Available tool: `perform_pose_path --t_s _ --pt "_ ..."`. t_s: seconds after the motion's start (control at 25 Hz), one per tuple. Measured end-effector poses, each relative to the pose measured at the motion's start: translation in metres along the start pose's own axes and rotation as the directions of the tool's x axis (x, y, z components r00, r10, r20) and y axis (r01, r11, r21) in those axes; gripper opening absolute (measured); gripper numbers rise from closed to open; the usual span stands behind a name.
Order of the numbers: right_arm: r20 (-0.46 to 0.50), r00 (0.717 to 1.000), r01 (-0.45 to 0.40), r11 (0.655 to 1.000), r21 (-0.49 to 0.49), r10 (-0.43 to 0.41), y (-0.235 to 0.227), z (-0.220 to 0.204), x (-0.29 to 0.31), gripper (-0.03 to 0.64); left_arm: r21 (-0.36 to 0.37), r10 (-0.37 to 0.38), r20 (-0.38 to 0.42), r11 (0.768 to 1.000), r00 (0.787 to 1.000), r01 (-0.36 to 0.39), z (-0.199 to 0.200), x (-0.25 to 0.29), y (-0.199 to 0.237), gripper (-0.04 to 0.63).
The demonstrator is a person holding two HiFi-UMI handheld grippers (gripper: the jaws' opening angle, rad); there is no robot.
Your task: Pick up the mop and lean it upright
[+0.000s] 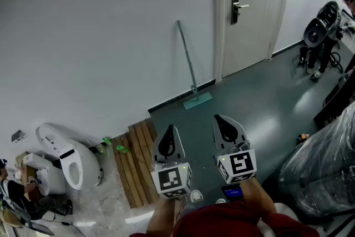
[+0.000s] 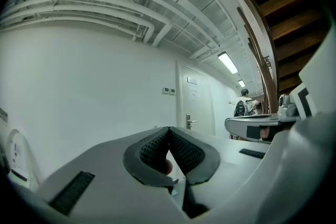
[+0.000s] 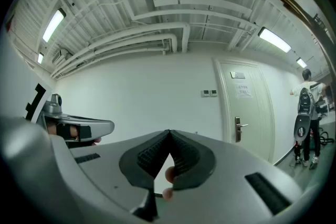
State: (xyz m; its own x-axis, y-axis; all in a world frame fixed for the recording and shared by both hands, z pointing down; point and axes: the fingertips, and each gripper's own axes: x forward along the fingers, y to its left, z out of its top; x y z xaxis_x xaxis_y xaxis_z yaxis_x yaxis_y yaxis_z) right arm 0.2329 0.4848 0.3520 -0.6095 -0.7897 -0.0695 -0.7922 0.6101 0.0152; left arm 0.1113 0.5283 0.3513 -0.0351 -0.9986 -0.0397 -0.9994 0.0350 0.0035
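Both pairs of jaws are pressed together at the tips with nothing between them: the left gripper point(image 2: 169, 132) and the right gripper point(image 3: 169, 136) each show only the dark ribbed pads meeting, held side by side close to the person's body. Well ahead of them the mop point(image 1: 187, 58) leans against the white wall point(image 1: 83, 36), its handle tilted up the paint and its pale green head flat on the grey floor point(image 1: 260, 102) by the skirting, just left of the door point(image 1: 249, 8). To my eye the leaning looks done, so the sensible thing is to keep clear of the handle; if it needs steadying, the jaws should open before they reach it. Only the head view shows the mop, along with wooden slats point(image 1: 136, 164) on the floor; the gripper views give the ceiling pipes point(image 3: 131, 42) instead.
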Motion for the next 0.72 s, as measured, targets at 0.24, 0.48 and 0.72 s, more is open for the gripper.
perform_pose_path --t_s 0.24,0.48,0.72 --pt "-0.001 1.000 -0.001 1.000 0.005 0.001 0.015 -0.002 0.021 0.017 -0.001 -0.003 0.025 1.000 1.000 0.003 0.007 0.006 0.020 0.014" --pt "0.004 1.000 0.026 1.000 0.014 -0.026 0.029 -0.005 0.042 0.017 -0.009 -0.027 0.023 1.000 0.999 0.027 0.003 0.017 0.049 0.013" --pt "-0.021 0.998 0.054 0.999 0.004 -0.054 0.029 -0.016 0.053 0.017 -0.011 -0.047 0.020 0.999 0.999 0.047 -0.007 0.028 0.062 0.014"
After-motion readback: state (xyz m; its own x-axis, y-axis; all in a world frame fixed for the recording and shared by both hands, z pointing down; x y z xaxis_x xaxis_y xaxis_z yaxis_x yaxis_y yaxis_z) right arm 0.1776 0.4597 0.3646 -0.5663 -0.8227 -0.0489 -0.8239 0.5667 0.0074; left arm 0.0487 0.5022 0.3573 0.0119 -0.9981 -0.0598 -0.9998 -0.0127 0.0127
